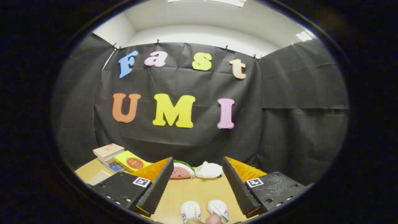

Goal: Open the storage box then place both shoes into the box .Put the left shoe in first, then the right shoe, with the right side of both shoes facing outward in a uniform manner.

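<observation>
Two small white shoes stand side by side on the wooden table (199,193), toes pointing away from me: the left shoe (190,211) and the right shoe (218,210). They lie low between my two fingers, close to me. My gripper (197,186) is open, held above the table with nothing between its fingers (155,189). A fingertip of a person's hand (214,219) shows just behind the shoes.
A watermelon-slice toy (182,171) and a white plush toy (209,170) lie at the table's far edge, beyond the fingers. A stack of books (108,155) and a yellow box (132,161) sit at the far left. Black cloth walls the booth.
</observation>
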